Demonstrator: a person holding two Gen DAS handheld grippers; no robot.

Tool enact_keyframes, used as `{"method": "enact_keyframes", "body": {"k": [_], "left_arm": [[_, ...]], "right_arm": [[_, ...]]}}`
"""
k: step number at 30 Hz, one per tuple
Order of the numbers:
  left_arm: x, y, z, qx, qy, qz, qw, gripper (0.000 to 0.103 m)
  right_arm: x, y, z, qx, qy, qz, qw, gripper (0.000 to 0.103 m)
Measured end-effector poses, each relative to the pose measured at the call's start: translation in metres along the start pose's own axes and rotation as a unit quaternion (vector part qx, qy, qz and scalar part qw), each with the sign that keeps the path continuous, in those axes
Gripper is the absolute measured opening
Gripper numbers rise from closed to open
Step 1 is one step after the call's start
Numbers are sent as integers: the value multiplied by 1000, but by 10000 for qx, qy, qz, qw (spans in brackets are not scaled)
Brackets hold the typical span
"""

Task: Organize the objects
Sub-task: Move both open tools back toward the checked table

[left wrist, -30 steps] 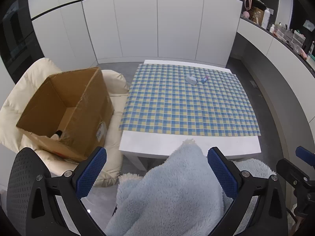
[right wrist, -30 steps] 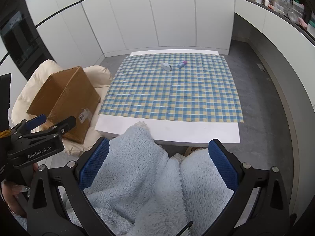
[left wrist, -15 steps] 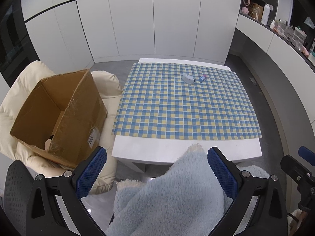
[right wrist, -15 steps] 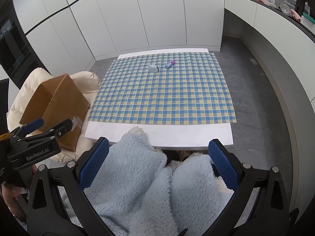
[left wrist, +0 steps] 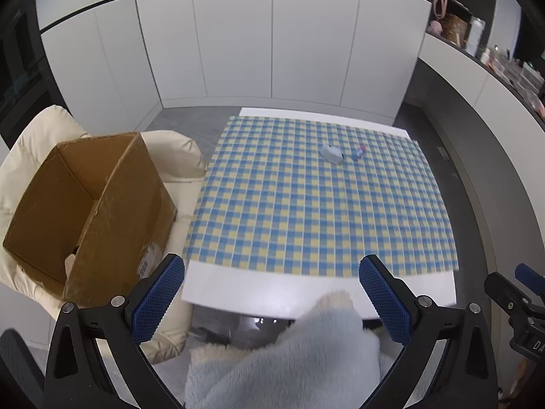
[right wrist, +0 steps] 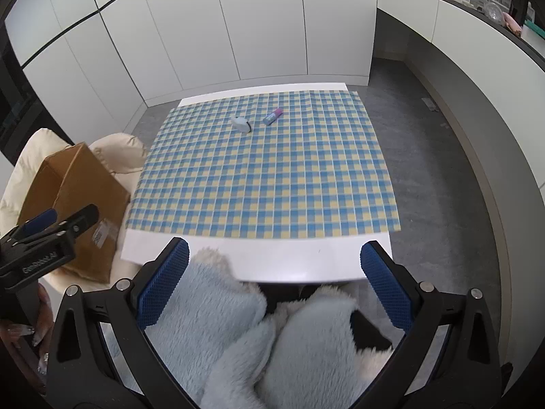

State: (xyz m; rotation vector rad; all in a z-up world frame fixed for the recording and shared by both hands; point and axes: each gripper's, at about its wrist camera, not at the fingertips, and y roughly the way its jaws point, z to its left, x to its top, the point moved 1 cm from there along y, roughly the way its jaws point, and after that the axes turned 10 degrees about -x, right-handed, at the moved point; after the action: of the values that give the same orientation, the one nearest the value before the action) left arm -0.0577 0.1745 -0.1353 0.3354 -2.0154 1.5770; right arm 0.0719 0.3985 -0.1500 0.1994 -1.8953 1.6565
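A small grey-white gadget (left wrist: 331,153) (right wrist: 241,123) and a blue-and-purple tube (left wrist: 357,152) (right wrist: 273,116) lie side by side at the far end of the blue-yellow checked cloth (left wrist: 320,211) (right wrist: 265,184). An open cardboard box (left wrist: 85,211) (right wrist: 78,204) rests on a cream cushion left of the table. My left gripper (left wrist: 272,300) is open and holds nothing, well short of the table's near edge. My right gripper (right wrist: 272,284) is also open with nothing in it, above fluffy light-blue fabric (right wrist: 238,341). Each gripper shows at the edge of the other's view.
The low white table (right wrist: 289,259) stands on grey floor, with white cupboards behind. A curved counter (right wrist: 460,10) with bottles and clutter runs along the right. The cream cushion (left wrist: 170,156) fills the left side. A person's hand (right wrist: 20,334) holds the left gripper.
Both views have pulled back and up: the table sits lower and farther in frame and less fluffy fabric shows between the fingers. In the right wrist view the table has slid leftward.
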Motion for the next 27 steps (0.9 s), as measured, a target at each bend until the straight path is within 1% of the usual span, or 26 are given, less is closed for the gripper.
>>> {"method": "enact_keyframes", "body": {"k": [4, 6, 9, 12, 20, 22, 24, 27], "left_arm": [[14, 17, 4, -5, -55, 52, 10000, 102], [20, 28, 4, 22, -26, 143, 9999, 102], [29, 43, 5, 55, -6, 177, 9998, 102], [39, 62, 7, 181, -12, 191, 9997, 102], [68, 124, 12, 251, -144, 330, 9990, 102], [73, 141, 13, 167, -183, 409, 9989, 102], [77, 157, 12, 86, -206, 468, 9987, 102], [84, 184, 11, -6, -201, 542, 9983, 102]], "right_arm": [[18, 17, -1, -26, -29, 13, 10000, 102], [26, 26, -1, 5, -8, 45, 10000, 102], [37, 42, -1, -43, -31, 75, 10000, 102], [49, 58, -2, -79, -59, 99, 9999, 102], [80, 120, -1, -111, -185, 304, 9993, 102], [87, 138, 2, -93, -263, 358, 9990, 102], [95, 157, 3, 16, -352, 355, 9988, 102], [111, 187, 4, 60, -608, 106, 9981, 102]]}}
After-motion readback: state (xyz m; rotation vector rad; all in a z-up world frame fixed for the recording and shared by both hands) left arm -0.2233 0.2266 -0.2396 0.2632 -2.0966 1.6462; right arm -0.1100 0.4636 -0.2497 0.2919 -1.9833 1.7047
